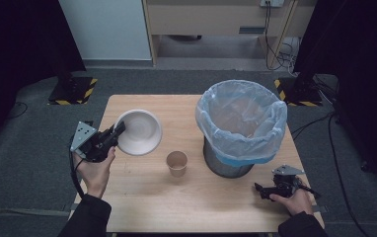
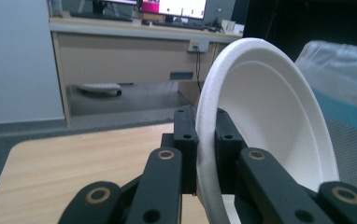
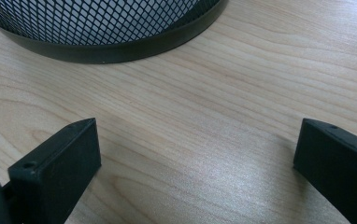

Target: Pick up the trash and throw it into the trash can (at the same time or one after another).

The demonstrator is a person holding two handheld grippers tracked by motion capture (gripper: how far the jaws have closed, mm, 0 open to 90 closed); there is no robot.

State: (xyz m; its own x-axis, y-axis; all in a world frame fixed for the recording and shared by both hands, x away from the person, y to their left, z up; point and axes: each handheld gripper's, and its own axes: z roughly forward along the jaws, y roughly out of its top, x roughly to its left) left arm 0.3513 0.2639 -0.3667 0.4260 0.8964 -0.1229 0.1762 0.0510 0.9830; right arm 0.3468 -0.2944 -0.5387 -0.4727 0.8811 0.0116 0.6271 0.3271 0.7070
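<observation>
A white paper bowl (image 1: 138,132) is tilted up off the table at the left, its rim pinched by my left gripper (image 1: 119,131). In the left gripper view the bowl (image 2: 270,121) stands on edge with its rim between the two black jaws of that gripper (image 2: 206,140). A brown paper cup (image 1: 177,163) stands upright mid-table. A mesh bin (image 1: 242,128) lined with a pale blue bag stands at the right. My right gripper (image 1: 259,189) rests low on the table near the bin's base, open, with bare wood between its jaws (image 3: 197,158).
The wooden table (image 1: 196,207) has free room along its front edge. The bin's black mesh base (image 3: 106,28) lies just ahead of the right gripper. Beyond the table are grey carpet, a wooden desk (image 2: 134,51) and dark stands with striped feet.
</observation>
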